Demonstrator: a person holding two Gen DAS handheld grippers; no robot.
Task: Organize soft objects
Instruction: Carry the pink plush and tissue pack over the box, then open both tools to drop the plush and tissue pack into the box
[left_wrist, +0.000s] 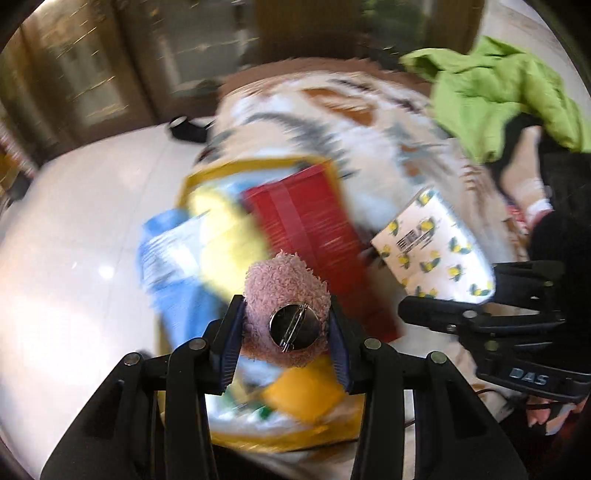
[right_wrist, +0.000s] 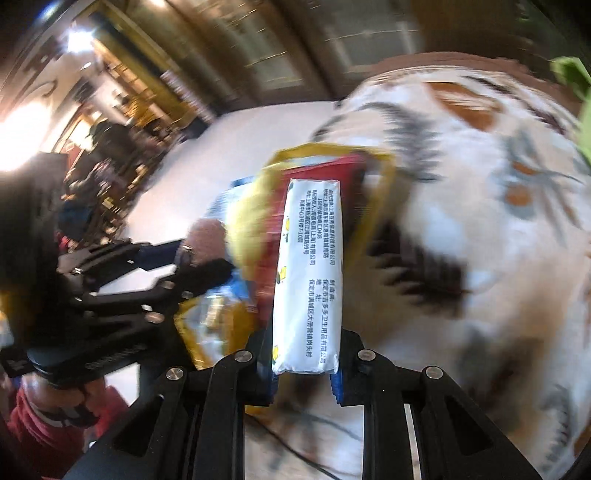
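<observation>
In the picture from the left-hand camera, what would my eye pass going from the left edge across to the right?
White floor → blue-and-white package → pink fuzzy brooch clamped in the left gripper → lemon-print tissue pack → right gripper holding that pack.

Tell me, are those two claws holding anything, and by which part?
Yes. The left gripper squeezes a pink fuzzy brooch by its sides, pin back facing the camera. The right gripper clamps a white tissue pack at its near end.
</observation>
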